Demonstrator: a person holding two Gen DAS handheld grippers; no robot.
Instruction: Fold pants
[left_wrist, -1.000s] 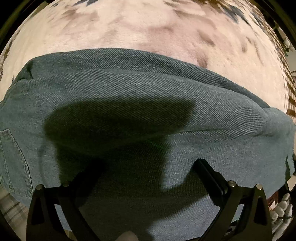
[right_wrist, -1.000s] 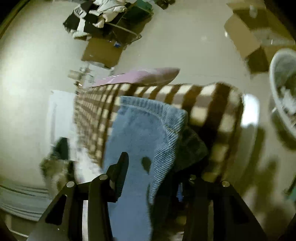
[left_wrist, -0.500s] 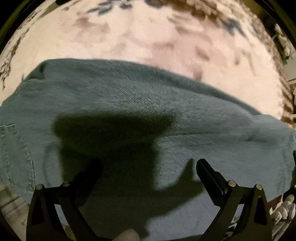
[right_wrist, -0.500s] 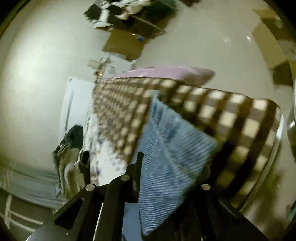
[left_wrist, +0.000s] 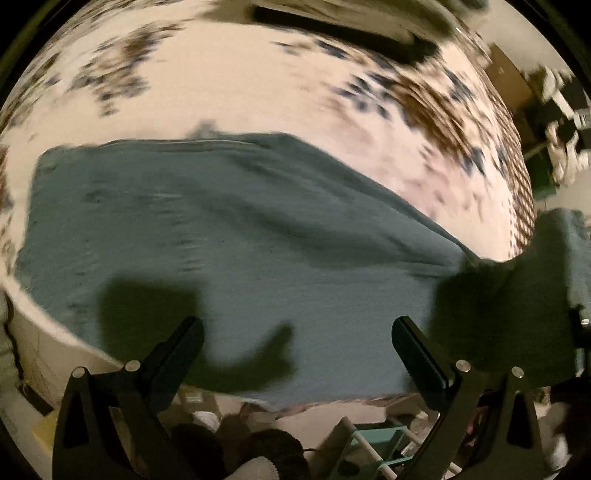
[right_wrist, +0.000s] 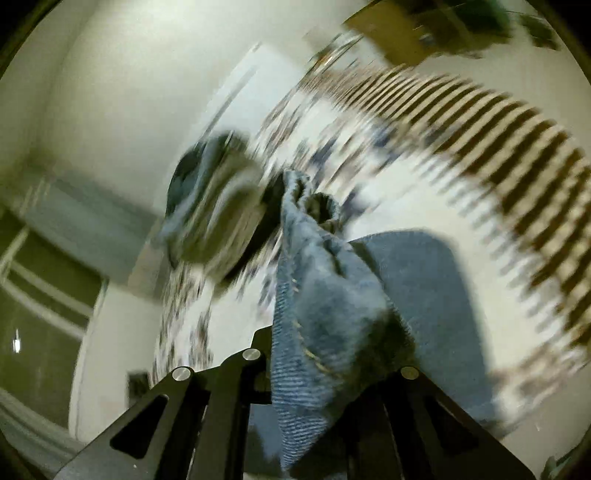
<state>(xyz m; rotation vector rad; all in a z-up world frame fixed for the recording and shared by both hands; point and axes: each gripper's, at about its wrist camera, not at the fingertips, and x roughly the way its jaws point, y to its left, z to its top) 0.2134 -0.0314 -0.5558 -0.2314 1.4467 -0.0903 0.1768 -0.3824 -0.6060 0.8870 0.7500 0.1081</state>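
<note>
While its two fingers stand wide apart with nothing between them, the left gripper (left_wrist: 295, 343) hangs above the near edge of the jeans (left_wrist: 229, 236), which lie spread flat on a pale blotched bedcover (left_wrist: 240, 88). Right gripper (right_wrist: 325, 354): clamped on a bunched end of the jeans (right_wrist: 325, 295), lifted off the bed. Beyond, a brown-and-cream checked blanket (right_wrist: 517, 140), blurred.

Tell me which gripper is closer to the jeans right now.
Right. The right gripper is clamped on a fold of the jeans; the left gripper hovers open above the jeans, not gripping.
</note>
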